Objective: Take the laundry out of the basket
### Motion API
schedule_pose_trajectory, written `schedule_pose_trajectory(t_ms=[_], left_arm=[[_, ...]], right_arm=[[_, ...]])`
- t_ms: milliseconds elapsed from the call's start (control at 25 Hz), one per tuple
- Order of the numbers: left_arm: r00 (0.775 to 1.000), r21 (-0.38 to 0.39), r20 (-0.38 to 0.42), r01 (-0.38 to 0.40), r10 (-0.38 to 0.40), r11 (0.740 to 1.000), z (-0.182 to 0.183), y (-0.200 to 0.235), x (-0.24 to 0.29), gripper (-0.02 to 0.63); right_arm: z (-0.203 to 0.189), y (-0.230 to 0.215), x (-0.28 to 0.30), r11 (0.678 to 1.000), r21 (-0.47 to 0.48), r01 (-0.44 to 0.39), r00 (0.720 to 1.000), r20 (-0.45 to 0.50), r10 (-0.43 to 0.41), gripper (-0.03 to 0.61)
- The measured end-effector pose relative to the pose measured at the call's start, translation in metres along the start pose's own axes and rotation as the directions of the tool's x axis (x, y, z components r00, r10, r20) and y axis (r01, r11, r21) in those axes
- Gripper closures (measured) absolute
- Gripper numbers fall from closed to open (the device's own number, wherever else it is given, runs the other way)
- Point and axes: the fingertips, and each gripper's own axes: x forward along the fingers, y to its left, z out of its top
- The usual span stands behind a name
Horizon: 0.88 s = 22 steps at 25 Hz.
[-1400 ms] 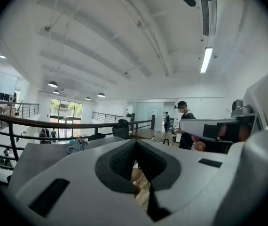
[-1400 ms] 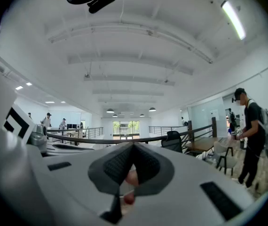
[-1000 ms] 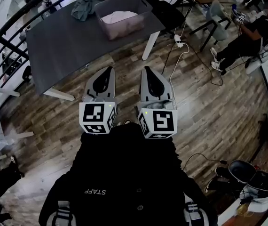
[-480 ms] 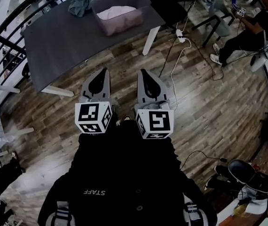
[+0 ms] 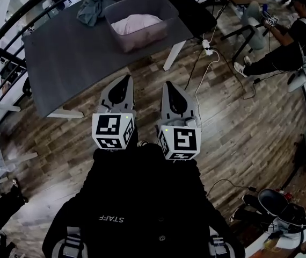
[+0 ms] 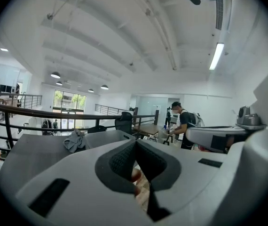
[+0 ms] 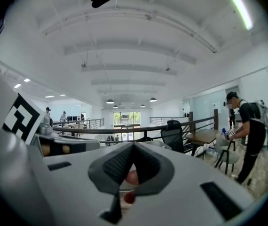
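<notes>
Laundry [image 5: 137, 22]: 1 pale pink/white bundle, lying inside the basket [image 5: 145, 37]. Its long axis ran along the basket's length.

Basket: 1 translucent rect. tub, open side up. In head view its long axis ran roughly left-right, and one long wall faced the person holding the grippers. It stood on the grey worktop [image 5: 67, 52], toward the right end.

1 grey-green cloth [image 5: 91, 7] lay crumpled on the worktop just beside the basket's left end, outside it. Couldn't tell if it touched the basket.

2 grippers, side by side, both pointed toward the worktop and well apart from the basket. In head view their tips showed just short of the worktop's near edge, over the wood floor [image 5: 239, 122].

- Left gripper [image 5: 125, 78]: jaws closed together, nothing between them.
- Right gripper [image 5: 168, 84]: same, closed and empty.

1 white cable [image 5: 204, 63] trailed across the floor by the worktop's right leg. 1 other person [image 5: 290, 36] sat at far right, away from the worktop.
</notes>
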Motion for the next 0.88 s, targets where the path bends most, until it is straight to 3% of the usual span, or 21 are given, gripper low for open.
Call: schedule_pose_trajectory(t_ms=[200,520,880], left_arm=[[1.0,-0.007,0.007,0.009,-0.008,1.0,0.022,0.036,0.062,0.613],[0.998,-0.044,-0.055,0.022,-0.024,0.999,0.033,0.104,0.152,0.612],[0.994,-0.064,-0.091,0.055,-0.061,0.996,0.046,0.154,0.222,0.612]], right_arm=[[0.01,-0.023,0.073,1.0,0.012,0.022,1.0,-0.016,-0.022,0.563],[0.017,-0.04,0.19,0.998,0.043,0.045,0.997,-0.065,-0.042,0.563],[0.023,-0.048,0.277,0.996,0.042,0.078,0.992,-0.105,-0.073,0.564]])
